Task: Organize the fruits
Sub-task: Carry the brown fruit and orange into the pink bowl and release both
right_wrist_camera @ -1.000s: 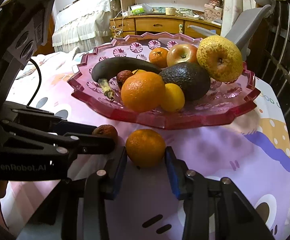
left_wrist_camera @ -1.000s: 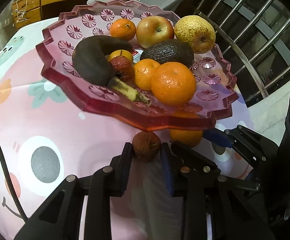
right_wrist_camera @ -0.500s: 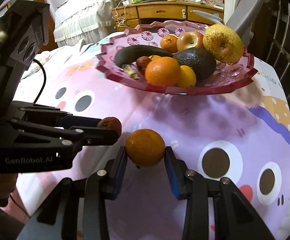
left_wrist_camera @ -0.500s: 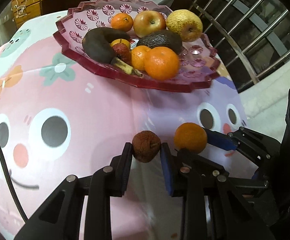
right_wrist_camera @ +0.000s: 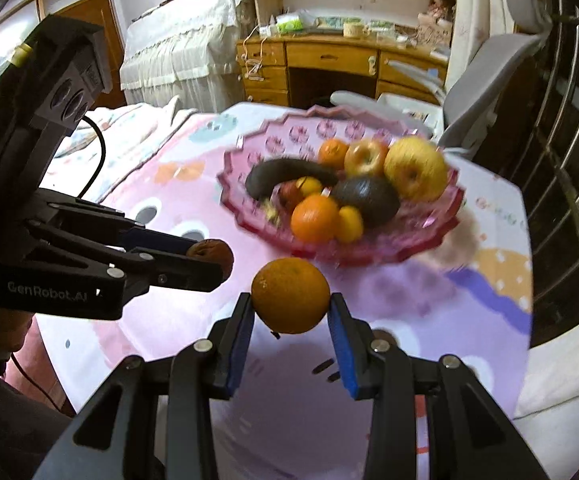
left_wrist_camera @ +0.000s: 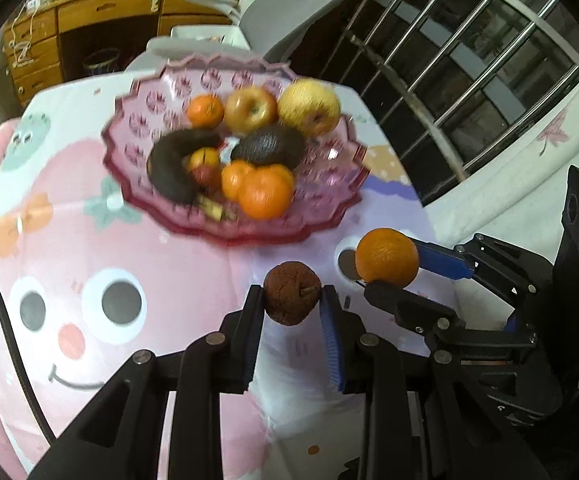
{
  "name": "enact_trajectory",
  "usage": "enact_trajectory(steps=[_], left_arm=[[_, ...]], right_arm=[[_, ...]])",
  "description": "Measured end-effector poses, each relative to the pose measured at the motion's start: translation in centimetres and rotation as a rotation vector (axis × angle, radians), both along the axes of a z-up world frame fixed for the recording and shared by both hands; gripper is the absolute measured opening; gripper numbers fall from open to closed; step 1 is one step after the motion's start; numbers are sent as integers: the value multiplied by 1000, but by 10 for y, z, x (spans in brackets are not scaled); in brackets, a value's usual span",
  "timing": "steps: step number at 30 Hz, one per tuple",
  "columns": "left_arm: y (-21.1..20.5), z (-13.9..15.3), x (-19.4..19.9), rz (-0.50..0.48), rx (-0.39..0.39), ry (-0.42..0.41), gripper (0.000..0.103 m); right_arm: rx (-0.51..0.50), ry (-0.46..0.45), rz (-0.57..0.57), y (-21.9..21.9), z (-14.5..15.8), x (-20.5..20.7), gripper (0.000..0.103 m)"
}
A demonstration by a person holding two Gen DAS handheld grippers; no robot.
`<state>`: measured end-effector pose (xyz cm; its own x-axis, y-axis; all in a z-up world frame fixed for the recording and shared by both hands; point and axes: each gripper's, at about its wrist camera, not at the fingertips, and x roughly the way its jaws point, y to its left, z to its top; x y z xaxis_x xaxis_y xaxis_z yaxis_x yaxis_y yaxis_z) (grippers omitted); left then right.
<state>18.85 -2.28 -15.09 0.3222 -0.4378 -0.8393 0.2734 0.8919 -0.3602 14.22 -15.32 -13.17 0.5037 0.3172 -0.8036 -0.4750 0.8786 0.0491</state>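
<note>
My left gripper [left_wrist_camera: 292, 300] is shut on a small brown wrinkled fruit [left_wrist_camera: 292, 293], held in the air above the table; it also shows in the right wrist view [right_wrist_camera: 211, 254]. My right gripper [right_wrist_camera: 290, 306] is shut on an orange [right_wrist_camera: 290, 295], seen in the left wrist view [left_wrist_camera: 386, 257] just right of the brown fruit. Ahead stands a pink glass fruit plate [left_wrist_camera: 137, 128] [right_wrist_camera: 441, 224] holding a dark banana [left_wrist_camera: 169, 164], an avocado [left_wrist_camera: 269, 147], an apple [left_wrist_camera: 250, 109], a yellow pear [left_wrist_camera: 309, 107] and several oranges.
The table has a pink cartoon cloth [left_wrist_camera: 89, 280]. A grey chair [right_wrist_camera: 485, 76] and a wooden desk [right_wrist_camera: 329, 60] stand behind the table. A metal railing [left_wrist_camera: 469, 60] runs along the right side. A bed [right_wrist_camera: 177, 52] is at the back left.
Both grippers have risen and pulled back from the plate, each carrying its fruit. The plate now looks smaller and is seen from higher up.
</note>
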Motion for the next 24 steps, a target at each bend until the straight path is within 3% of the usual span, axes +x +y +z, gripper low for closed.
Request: enact_trajectory(steps=[10,24], left_arm=[[-2,25,41,54,-6,-70,27],[1,6,81,160,40,-46,30]], right_arm=[[73,-15,-64,-7,20,43,38],[118,128,-154,-19,-5,98,40]])
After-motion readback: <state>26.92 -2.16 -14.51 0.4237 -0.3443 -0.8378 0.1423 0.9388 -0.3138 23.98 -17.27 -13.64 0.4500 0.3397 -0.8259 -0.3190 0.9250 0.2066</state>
